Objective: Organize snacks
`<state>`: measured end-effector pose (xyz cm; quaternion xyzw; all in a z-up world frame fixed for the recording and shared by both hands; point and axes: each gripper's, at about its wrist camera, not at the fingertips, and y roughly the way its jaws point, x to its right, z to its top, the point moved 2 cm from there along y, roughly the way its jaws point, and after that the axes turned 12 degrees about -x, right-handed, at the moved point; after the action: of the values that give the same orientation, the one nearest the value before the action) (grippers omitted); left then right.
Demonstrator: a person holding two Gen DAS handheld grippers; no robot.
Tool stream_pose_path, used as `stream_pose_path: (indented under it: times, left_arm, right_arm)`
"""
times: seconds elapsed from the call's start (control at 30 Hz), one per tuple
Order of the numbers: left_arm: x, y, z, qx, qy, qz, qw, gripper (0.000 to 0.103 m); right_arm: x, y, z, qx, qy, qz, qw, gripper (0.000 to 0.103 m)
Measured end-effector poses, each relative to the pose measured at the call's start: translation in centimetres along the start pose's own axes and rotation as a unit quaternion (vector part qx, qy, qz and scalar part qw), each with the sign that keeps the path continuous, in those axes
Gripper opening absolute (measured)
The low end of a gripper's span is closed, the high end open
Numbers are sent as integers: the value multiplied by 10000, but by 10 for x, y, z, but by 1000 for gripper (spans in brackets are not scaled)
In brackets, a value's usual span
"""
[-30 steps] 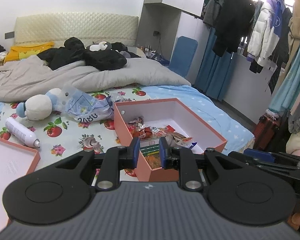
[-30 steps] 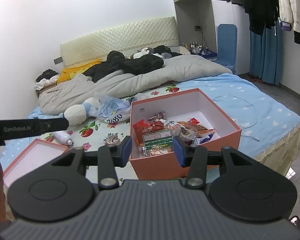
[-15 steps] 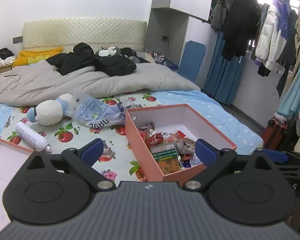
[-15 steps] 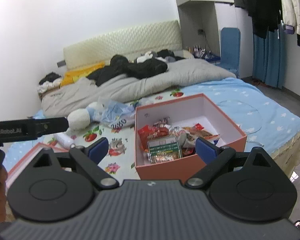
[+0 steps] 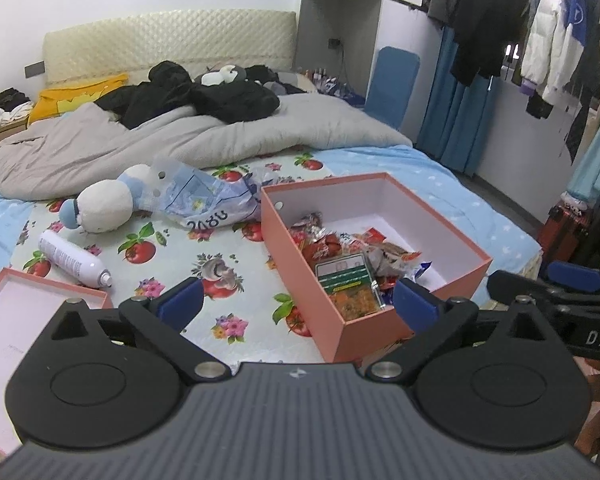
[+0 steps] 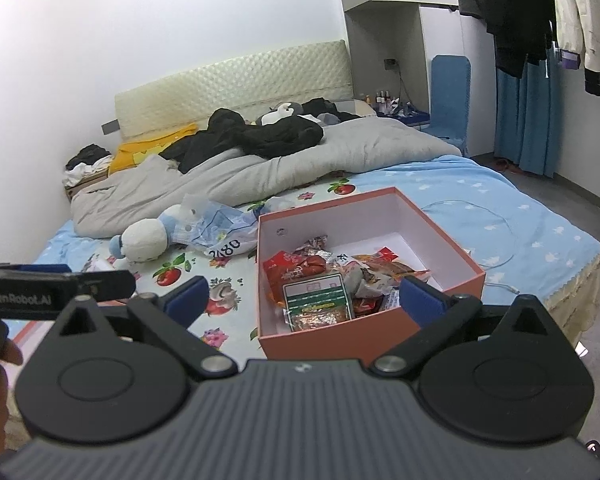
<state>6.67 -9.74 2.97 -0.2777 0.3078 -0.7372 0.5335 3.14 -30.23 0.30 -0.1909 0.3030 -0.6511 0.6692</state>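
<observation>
- Pink box lid [image 5: 8, 312]: lies inside-up at the far left of the bedsheet, partly behind the left gripper's body.
- White spray can [image 5: 70, 258]: on its side on the fruit-print sheet, just beyond the lid.
- Plush toy [image 5: 104, 202]: white and pale blue, lying past the can, touching a crumpled clear plastic bag [image 5: 204, 200] to its right.
- Left gripper [image 5: 296, 306]: jaws spread wide, nothing between the blue pads [image 5: 180, 300]; it holds nothing. It hangs above the sheet and the near corner of the box, clear of both.
- Pink box [image 5: 296, 264]: open, standing on the bed to the right of the bag, its left wall just beside the bag.
- Snack packets [image 6: 323, 272]: the task's goods, heaped in the near half of the box; the far half shows bare white floor. A green-and-white packet [image 6: 315, 292] lies on top at the near end, red wrappers behind it.
- Right gripper [image 6: 303, 300]: jaws opening, now very wide, with nothing gripped; the pads [image 6: 419, 300] stand apart from the box wall.
- Grey duvet [image 6: 260, 168]: bunched across the head of the bed, dark clothing piled on it.
- Hanging coats [image 5: 547, 28]: on a rail at far right.
</observation>
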Motion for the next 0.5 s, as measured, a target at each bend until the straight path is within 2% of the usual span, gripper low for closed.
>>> stream_pose_path:
  times: [0.5]
  left_arm:
    - [-1, -7, -5, 52, 6, -114, 9999, 102]
  right_arm:
    - [-5, -1, 0, 51, 21, -5, 10000, 103]
